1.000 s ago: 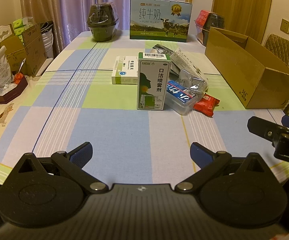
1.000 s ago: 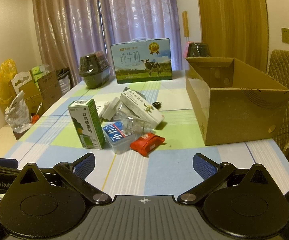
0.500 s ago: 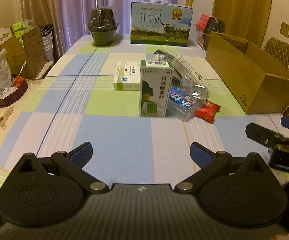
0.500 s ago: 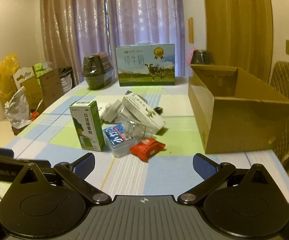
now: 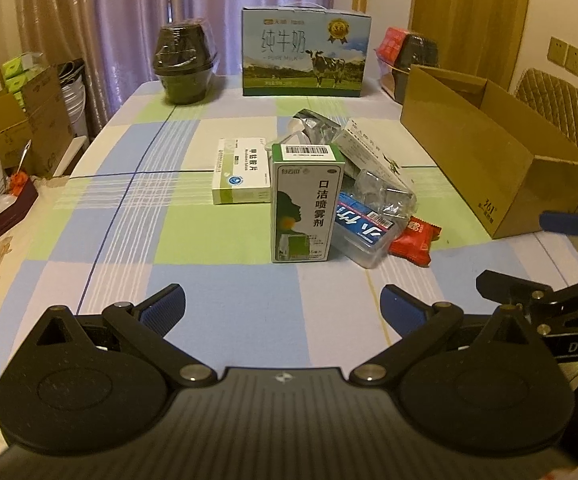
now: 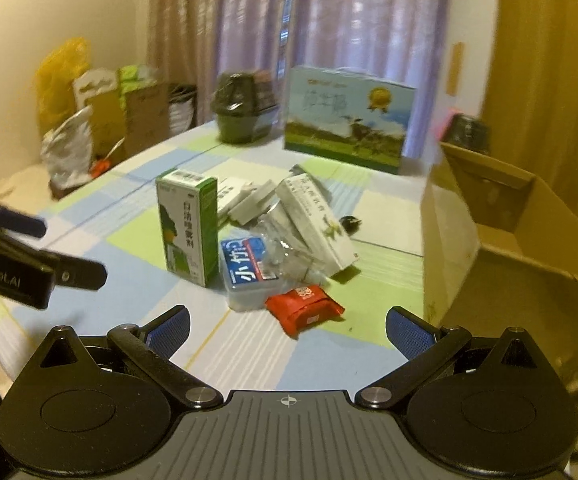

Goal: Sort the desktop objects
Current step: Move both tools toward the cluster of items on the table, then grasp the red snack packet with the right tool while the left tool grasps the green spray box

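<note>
**Two open grippers, a little pile to sort**

The left gripper (image 5: 283, 306) is wide open and holds nothing. The right gripper (image 6: 287, 330) is wide open too, and empty.

A small pile sits in the middle of the checked table (image 5: 193, 280). The green box (image 5: 305, 204) stands up tall at the front. It is straight ahead of the left gripper, but well apart from its fingers. It looks light and stiff. It could tip over if bumped, so a good hold is on its two flat sides, near the middle.

Just beside it lies a clear plastic case (image 5: 363, 234) with a blue label. It looks hard and smooth, maybe slippery. The red snack packet (image 6: 304, 309) lies at the front of the pile, near the right gripper and a little ahead of its fingers. It looks soft and crinkly, so a pinch across the middle should work. A white box (image 5: 242, 172) lies flat behind the green one.

The big open cardboard box (image 5: 489, 160) stands on the right side, near the pile. I think things will go in there.
</note>
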{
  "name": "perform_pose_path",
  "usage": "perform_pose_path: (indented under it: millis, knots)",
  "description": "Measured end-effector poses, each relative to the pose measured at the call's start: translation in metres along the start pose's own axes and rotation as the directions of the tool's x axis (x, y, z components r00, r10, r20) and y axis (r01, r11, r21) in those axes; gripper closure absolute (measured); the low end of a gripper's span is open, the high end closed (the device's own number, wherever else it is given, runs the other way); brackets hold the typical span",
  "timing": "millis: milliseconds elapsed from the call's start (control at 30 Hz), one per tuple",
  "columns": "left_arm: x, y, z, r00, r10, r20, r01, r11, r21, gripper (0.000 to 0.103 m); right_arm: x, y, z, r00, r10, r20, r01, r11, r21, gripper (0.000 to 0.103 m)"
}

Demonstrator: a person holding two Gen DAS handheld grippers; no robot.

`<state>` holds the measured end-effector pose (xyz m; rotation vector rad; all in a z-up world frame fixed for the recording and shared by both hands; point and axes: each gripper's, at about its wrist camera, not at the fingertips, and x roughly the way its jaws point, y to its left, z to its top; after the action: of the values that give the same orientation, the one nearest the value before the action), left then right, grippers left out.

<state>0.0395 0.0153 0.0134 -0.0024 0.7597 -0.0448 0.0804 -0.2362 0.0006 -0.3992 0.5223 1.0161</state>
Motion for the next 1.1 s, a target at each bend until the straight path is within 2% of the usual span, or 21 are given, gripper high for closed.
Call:
perform_pose_path:
  millis: [400, 467, 600, 733, 967, 1067, 1100]
  knots:
    - [0.056, 0.002, 0.017, 0.998, -0.059, -0.037, 0.062, 0.993, 0.104, 0.001, 0.066, -0.027, 0.004, 0.990, 0.082, -0.113, -0.098, 0.985, -0.144, 0.002]
    - [0.066, 0.003, 0.018, 0.997, -0.068, -0.041, 0.073, 0.991, 0.115, 0.001, 0.077, -0.028, 0.005, 0.988, 0.091, -0.124, -0.111, 0.980, -0.163, 0.004]
    - [0.083, 0.002, 0.021, 0.995, -0.084, -0.056, 0.092, 0.984, 0.151, 0.001, 0.100, -0.030, 0.009, 0.981, 0.108, -0.159, -0.139, 0.970, -0.201, 0.015]
    - [0.094, 0.002, 0.021, 0.993, -0.104, -0.055, 0.112, 0.980, 0.163, 0.001, 0.122, -0.037, 0.012, 0.971, 0.126, -0.202, -0.162, 0.971, -0.175, 0.026]
    - [0.111, 0.003, 0.019, 0.990, -0.121, -0.074, 0.130, 0.981, 0.145, 0.004, 0.142, -0.044, 0.011, 0.955, 0.163, -0.247, -0.204, 0.968, -0.149, 0.028]
    - [0.116, 0.004, 0.022, 0.991, -0.121, -0.060, 0.128, 0.983, 0.134, 0.008, 0.148, -0.045, 0.013, 0.950, 0.185, -0.251, -0.222, 0.967, -0.128, 0.029]
    - [0.118, 0.004, 0.023, 0.991, -0.120, -0.057, 0.127, 0.984, 0.129, 0.011, 0.150, -0.046, 0.015, 0.948, 0.190, -0.254, -0.224, 0.968, -0.113, 0.034]
